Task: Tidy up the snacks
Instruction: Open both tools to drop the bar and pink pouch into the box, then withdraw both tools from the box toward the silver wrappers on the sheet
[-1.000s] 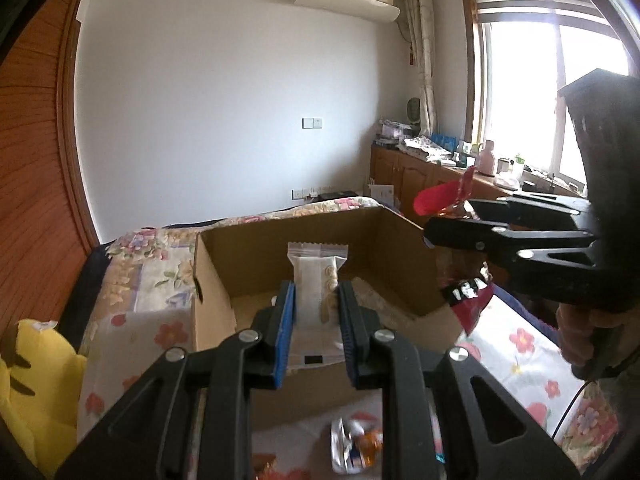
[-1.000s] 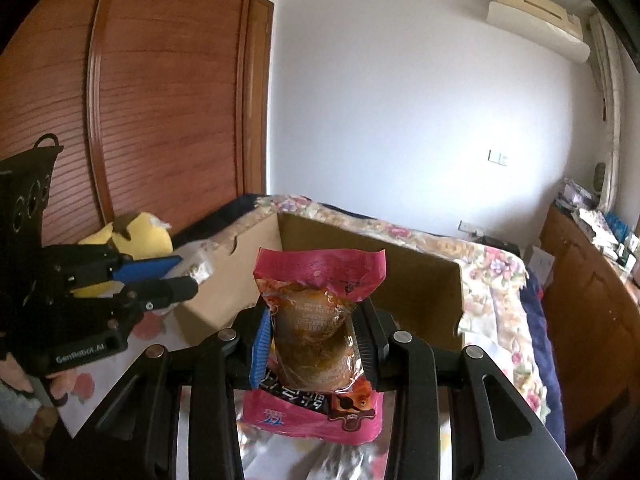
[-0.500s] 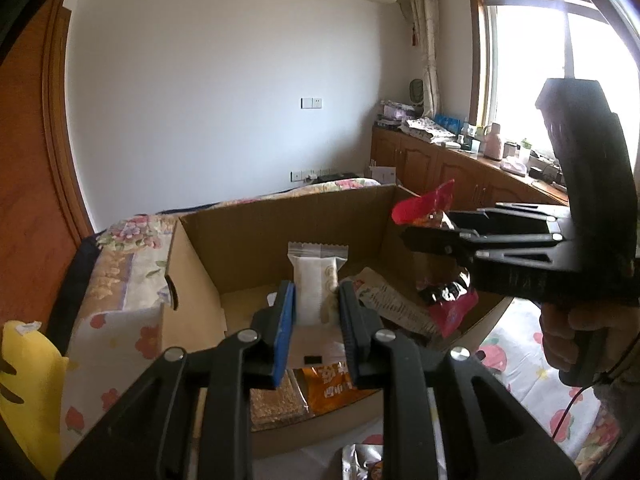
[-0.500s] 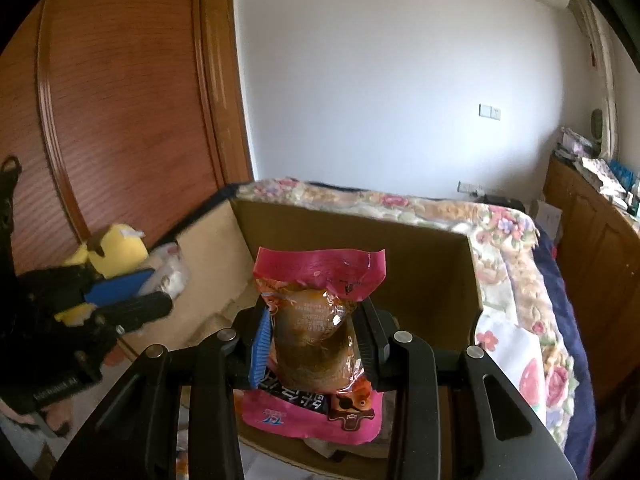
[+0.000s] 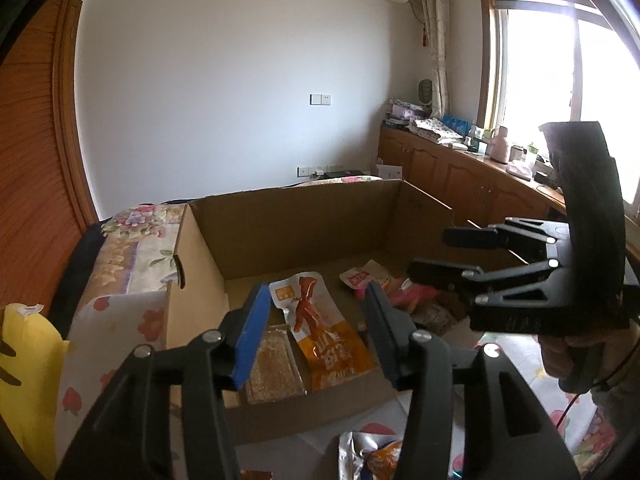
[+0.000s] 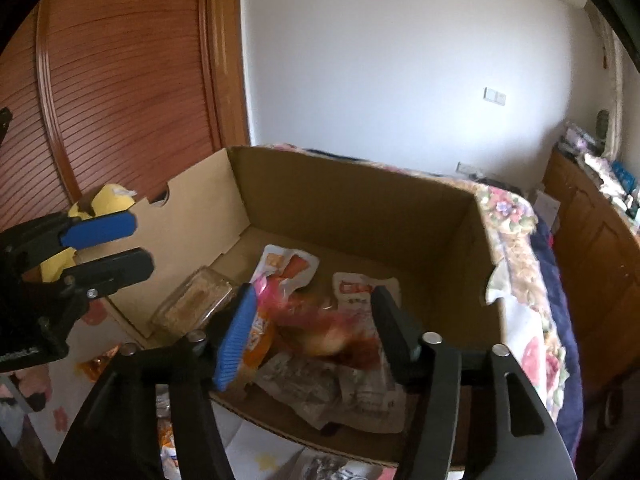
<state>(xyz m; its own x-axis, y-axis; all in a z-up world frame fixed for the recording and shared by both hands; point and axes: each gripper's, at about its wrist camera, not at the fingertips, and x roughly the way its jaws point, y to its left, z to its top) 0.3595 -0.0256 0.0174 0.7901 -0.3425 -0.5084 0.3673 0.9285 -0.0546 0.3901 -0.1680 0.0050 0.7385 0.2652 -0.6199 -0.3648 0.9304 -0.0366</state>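
An open cardboard box (image 5: 304,220) (image 6: 360,200) sits on a flowered bedspread with several snack packets inside. My left gripper (image 5: 314,316) is open and empty above the box's near edge, over an orange packet (image 5: 324,332) and a clear-wrapped brown bar (image 5: 272,364). My right gripper (image 6: 312,324) is open over the box; the pink-topped snack bag (image 6: 320,332), blurred, lies just below its jaws among the other packets. The right gripper also shows in the left wrist view (image 5: 452,252), and the left gripper in the right wrist view (image 6: 108,244).
Loose snack packets lie on the bedspread in front of the box (image 5: 372,456) (image 6: 100,364). A yellow plush toy (image 5: 24,360) sits left of the box. A wooden wardrobe door (image 6: 120,80) stands on the left, wooden cabinets (image 5: 460,176) under the window on the right.
Both grippers moved forward over the box and opened. The left one let go of the white-wrapped snack, the right one let go of the pink bag, which dropped into the box.
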